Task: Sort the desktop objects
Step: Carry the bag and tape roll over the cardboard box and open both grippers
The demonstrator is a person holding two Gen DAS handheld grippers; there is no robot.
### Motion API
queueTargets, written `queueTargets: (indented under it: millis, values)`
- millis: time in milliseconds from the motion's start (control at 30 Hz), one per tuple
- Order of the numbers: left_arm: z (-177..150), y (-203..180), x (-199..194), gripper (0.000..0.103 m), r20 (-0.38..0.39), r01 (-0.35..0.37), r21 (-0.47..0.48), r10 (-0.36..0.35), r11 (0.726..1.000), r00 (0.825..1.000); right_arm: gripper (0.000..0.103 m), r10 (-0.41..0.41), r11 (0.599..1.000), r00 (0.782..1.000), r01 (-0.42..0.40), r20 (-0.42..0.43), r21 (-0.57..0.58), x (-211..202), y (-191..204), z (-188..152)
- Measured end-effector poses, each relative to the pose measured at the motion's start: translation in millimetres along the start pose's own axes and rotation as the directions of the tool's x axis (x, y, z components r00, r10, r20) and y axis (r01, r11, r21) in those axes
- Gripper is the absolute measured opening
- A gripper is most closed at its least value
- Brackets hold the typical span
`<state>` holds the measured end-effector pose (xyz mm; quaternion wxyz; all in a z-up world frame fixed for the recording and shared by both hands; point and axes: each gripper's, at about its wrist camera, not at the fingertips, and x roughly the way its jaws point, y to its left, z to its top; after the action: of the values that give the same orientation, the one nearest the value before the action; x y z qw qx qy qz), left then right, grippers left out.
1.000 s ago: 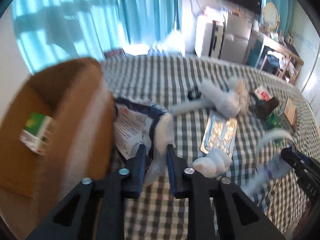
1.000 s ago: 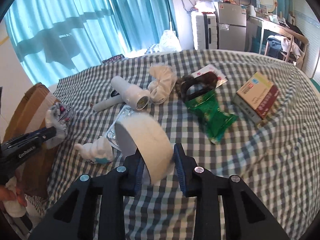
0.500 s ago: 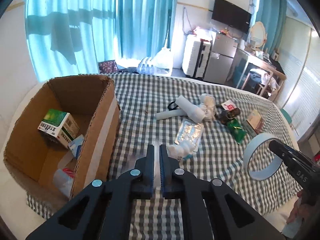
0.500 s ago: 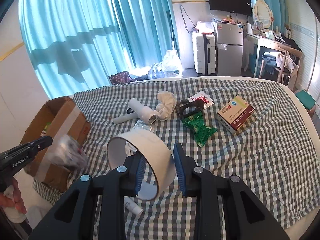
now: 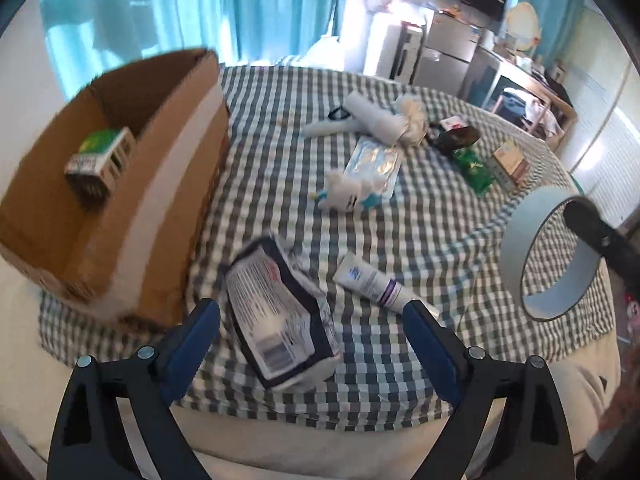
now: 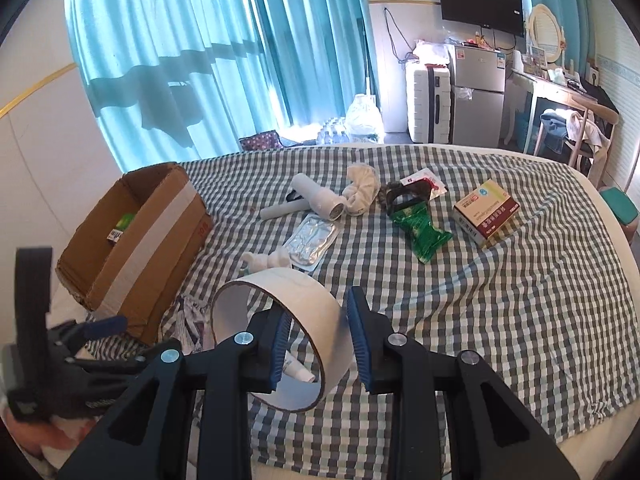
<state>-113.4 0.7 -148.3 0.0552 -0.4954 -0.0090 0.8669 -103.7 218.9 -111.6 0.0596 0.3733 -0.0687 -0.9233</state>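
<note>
Box: the cardboard box [image 5: 120, 184] holds a green carton [image 5: 100, 160]; sorting has barely begun.
Left gripper [image 5: 312, 344]: spread wide, empty, over a tissue pack [image 5: 280, 316] beside the box.
Right gripper [image 6: 316, 344]: grasping the tape roll [image 6: 280, 332], short of the box.
Left: tube [image 5: 372, 284], hair dryer [image 6: 312, 200], snack bag [image 6: 420, 232], medicine box [image 6: 484, 212] lie beyond the box.

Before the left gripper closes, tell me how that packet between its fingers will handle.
The packet looks like a soft plastic pouch, creased and bulging, so it will probably squash and flop rather than stay stiff. Its glossy film may slip. It seems light for its size. The left gripper is wide open around it.
</note>
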Motion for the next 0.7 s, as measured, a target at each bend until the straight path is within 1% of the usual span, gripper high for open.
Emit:
queueTargets:
  millis: [67,167,200,267,300,333,367,400,433,467,533,700]
  values:
    - [-6,-5,18,0.095,-0.045,-0.024,0.001,0.024,1.000,0.999,0.028,0.004,1.000,1.000,-0.004,-0.005,0.000,2,0,-2]
    - [-10,-10,43,0.095,-0.080,-0.092,0.018,0.093,0.996,0.992,0.028,0.010,1.000,1.000,-0.010,-0.012,-0.001,5,-2,-4]
    - [-12,-11,54,0.095,-0.096,-0.130,0.019,0.131,0.991,0.987,0.028,0.015,1.000,1.000,-0.015,-0.017,0.004,7,-4,-5]
    - [-15,-7,73,0.095,-0.135,-0.181,0.019,0.182,0.983,0.974,0.028,0.028,0.999,0.999,-0.027,-0.030,0.020,13,-7,-7]
    - [-18,-4,81,0.094,-0.158,-0.185,0.013,0.185,0.983,0.970,0.028,0.033,0.999,0.999,-0.032,-0.037,0.024,16,-9,-7]
    - [-21,1,87,0.071,-0.173,-0.169,-0.003,0.166,0.986,0.971,0.028,0.034,0.999,0.999,-0.033,-0.042,0.024,18,-9,-8]
    - [-24,6,89,0.051,-0.168,-0.145,-0.028,0.138,0.989,0.976,0.028,0.033,0.999,0.998,-0.032,-0.049,0.021,21,-9,-8]
    - [-25,9,88,0.036,-0.162,-0.129,-0.043,0.120,0.991,0.979,0.028,0.033,0.999,0.998,-0.032,-0.057,0.019,24,-10,-9]
    - [-25,10,83,0.028,-0.143,-0.121,-0.045,0.114,0.992,0.983,0.028,0.034,0.999,0.997,-0.033,-0.063,0.021,26,-11,-10]
    - [-24,10,77,0.025,-0.126,-0.114,-0.040,0.108,0.993,0.986,0.028,0.038,0.999,0.997,-0.037,-0.069,0.022,28,-12,-10]
    - [-22,10,61,0.025,-0.077,-0.097,-0.042,0.094,0.994,0.993,0.028,0.040,0.999,0.996,-0.039,-0.075,0.020,30,-11,-9]
    - [-7,6,14,0.025,0.025,-0.055,-0.033,0.056,0.998,0.998,0.028,0.054,0.999,0.997,-0.055,-0.058,0.000,23,0,-4]
